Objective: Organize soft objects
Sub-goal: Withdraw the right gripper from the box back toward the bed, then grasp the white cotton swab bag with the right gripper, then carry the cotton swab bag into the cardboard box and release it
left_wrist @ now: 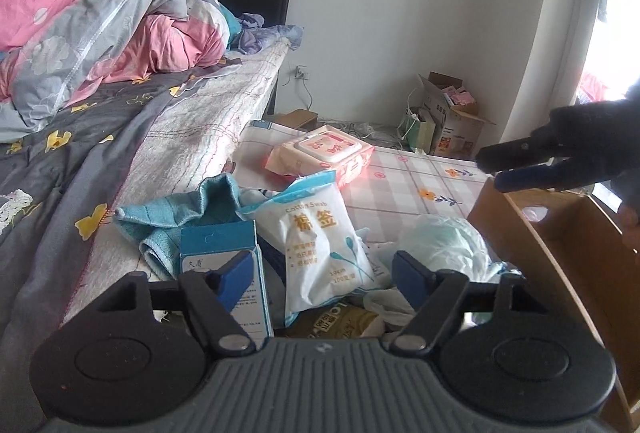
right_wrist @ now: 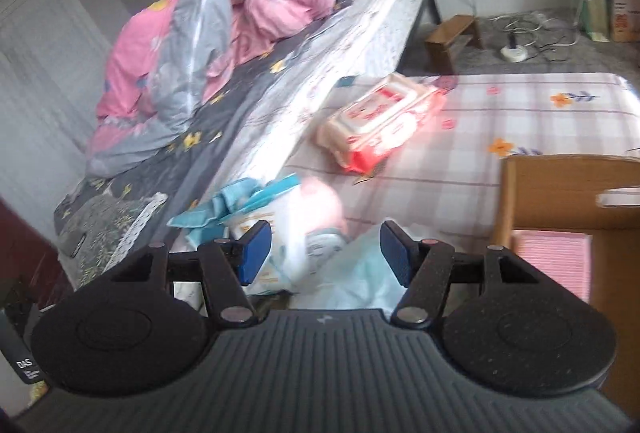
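A white and blue cotton swab bag (left_wrist: pixel 316 233) lies in a pile on the checked tablecloth (left_wrist: pixel 420 173). Beside it are a teal towel (left_wrist: pixel 176 217), a blue carton (left_wrist: pixel 224 253) and a pale green plastic bag (left_wrist: pixel 444 241). My left gripper (left_wrist: pixel 322 281) is open, its blue pads either side of the swab bag's lower end without touching it. My right gripper (right_wrist: pixel 324 253) is open and empty above the same pile, in a blurred view. It also shows at the right edge of the left wrist view, right gripper (left_wrist: pixel 490 169), over the cardboard box (left_wrist: pixel 560 233).
A red and white wet-wipes pack (left_wrist: pixel 324 157) lies farther back on the cloth. The cardboard box (right_wrist: pixel 560 193) holds something pink (right_wrist: pixel 552 265). A bed with a crumpled pink and grey duvet (left_wrist: pixel 100 25) borders the table on the left. Cartons and cables sit on the floor beyond.
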`<state>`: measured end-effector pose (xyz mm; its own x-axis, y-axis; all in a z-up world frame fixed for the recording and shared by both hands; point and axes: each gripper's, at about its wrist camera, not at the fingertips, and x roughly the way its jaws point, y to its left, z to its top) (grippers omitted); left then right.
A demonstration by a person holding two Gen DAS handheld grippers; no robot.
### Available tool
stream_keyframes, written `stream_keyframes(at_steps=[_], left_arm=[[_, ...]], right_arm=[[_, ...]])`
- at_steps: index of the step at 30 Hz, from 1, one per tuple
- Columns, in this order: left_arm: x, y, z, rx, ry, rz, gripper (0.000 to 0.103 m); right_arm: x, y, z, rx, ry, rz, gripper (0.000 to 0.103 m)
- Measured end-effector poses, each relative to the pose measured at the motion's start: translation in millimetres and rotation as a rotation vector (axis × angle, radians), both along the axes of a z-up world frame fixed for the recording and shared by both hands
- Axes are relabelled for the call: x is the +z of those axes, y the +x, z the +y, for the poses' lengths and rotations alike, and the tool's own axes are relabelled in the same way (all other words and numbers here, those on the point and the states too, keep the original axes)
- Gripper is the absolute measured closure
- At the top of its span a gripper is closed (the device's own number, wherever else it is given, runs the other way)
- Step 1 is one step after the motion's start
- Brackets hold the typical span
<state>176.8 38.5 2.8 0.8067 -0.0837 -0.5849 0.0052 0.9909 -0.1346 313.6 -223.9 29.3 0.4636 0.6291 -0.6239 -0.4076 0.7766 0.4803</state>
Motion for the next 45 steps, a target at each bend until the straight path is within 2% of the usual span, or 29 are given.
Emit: stream_keyframes(at_steps=[3, 6, 10, 13, 16, 20, 23, 29, 39, 45], left_arm=[[-10, 21, 7, 0.009, -0.029, 0.046, 0.050], [-21, 41, 12, 0.003, -0.050, 0.093, 0.055], [-31, 61, 12, -0.010, -0.054, 0.148, 0.062], [-36, 72, 11, -0.004, -0.037, 0.184, 0.064], [-41, 79, 12, -0.005, -0.042, 0.214, 0.071], [-42, 83, 11, -0.001, -0.050, 0.214, 0.074], [-42, 83, 13, 0.008, -0.065, 0.208, 0.080], [-29, 74, 12, 0.009, -0.067, 0.182, 0.088], [21, 39, -7, -0.024, -0.054, 0.091, 0.092], [56, 23, -51, -0.127, -0.048, 0.015, 0.092]], right_arm=[[-8, 14, 43, 0.092, 0.010, 0.023, 0.043], [-27, 39, 79, 0.160, 0.008, 0.080, 0.044], [-66, 76, 112, 0.183, -0.033, 0.167, 0.045], [-86, 93, 125, 0.180, -0.048, 0.213, 0.046], [-98, 101, 125, 0.185, -0.018, 0.232, 0.048], [-102, 101, 125, 0.201, 0.008, 0.247, 0.059], [-101, 96, 127, 0.210, -0.002, 0.229, 0.066], [-91, 88, 125, 0.191, 0.013, 0.210, 0.087], [-42, 56, 99, 0.179, 0.090, 0.144, 0.088], [-11, 28, 43, 0.112, 0.142, 0.106, 0.088]])
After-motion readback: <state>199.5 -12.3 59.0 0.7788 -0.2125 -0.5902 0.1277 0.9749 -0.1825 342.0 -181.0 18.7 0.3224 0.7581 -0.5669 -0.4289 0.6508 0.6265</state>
